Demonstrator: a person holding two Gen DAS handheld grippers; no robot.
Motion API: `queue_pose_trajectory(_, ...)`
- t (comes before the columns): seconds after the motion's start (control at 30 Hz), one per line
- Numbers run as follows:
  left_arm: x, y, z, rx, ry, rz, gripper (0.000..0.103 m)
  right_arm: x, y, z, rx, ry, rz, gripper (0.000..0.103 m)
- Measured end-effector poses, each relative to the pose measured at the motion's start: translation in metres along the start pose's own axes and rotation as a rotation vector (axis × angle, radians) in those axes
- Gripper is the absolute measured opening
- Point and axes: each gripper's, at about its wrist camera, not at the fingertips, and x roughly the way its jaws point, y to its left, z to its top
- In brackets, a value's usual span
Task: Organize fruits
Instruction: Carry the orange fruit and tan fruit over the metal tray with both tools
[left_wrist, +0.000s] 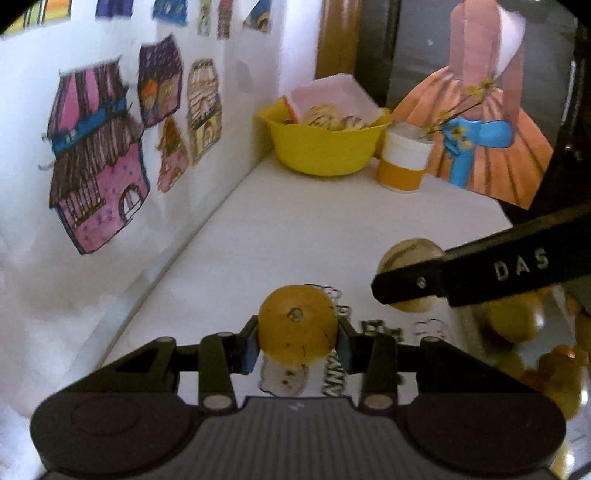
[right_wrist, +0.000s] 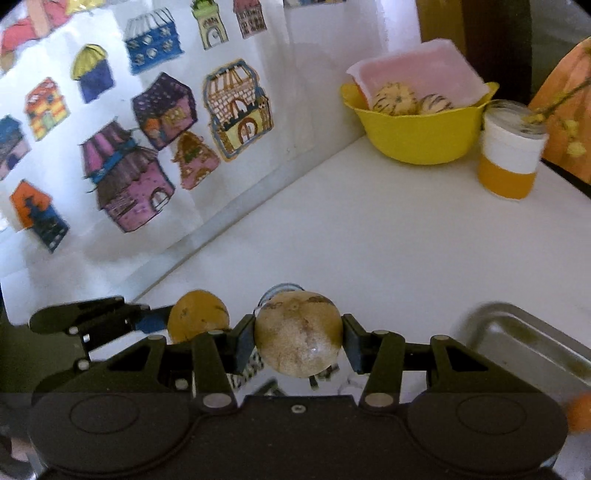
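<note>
Left gripper (left_wrist: 297, 334): clamps the orange fruit (left_wrist: 297, 328).
Right gripper (right_wrist: 298, 334): clamps the pale speckled fruit (right_wrist: 297, 332).
Progress: yellow bowl (right_wrist: 417, 136) holds some; both await placing.

White table (right_wrist: 369, 240) bears yellow bowl (right_wrist: 421, 136), cup (right_wrist: 509, 162) (orange-banded), metal tray (right_wrist: 528, 339).

The orange (left_wrist: 297, 324) was yellow-orange with dark specks. The round fruit (right_wrist: 298, 333) was pale tan, mottled brown. The bowl (right_wrist: 417, 127) was bright yellow and held cream fruits with dark stripes (right_wrist: 392, 99). The cup (right_wrist: 509, 155) was white above, orange below. The table (right_wrist: 369, 229) was white. The tray (right_wrist: 524, 339) was silver-grey.
</note>
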Motion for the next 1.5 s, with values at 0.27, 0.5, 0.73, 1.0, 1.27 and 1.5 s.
queue_pose_trajectory(0.27,-0.037,-0.043,0.001,0.049,-0.052,-0.057,0.045,-0.060,-0.012,-0.036,0.059,-0.033,-0.007,0.051)
queue_pose_trajectory(0.5,-0.061,-0.091,0.000,0.102,-0.081,-0.141,0.045,-0.117,-0.026,-0.072,0.082,-0.070,-0.048,0.051)
queue_pose_trajectory(0.73,-0.067,-0.136,-0.007,0.141,-0.079,-0.230,0.045,-0.158,-0.046,-0.114,0.123,-0.082,-0.092,0.051)
queue_pose_trajectory(1.0,-0.073,-0.169,-0.024,0.172,-0.072,-0.315,0.045,-0.179,-0.063,-0.153,0.144,-0.094,-0.164,0.051)
queue_pose_trajectory(1.27,-0.087,-0.172,-0.054,0.199,-0.044,-0.372,0.045,-0.186,-0.071,-0.168,0.135,-0.112,-0.196,0.051)
queue_pose_trajectory(1.5,-0.090,-0.177,-0.075,0.249,-0.030,-0.358,0.045,-0.180,-0.067,-0.176,0.131,-0.110,-0.193,0.051)
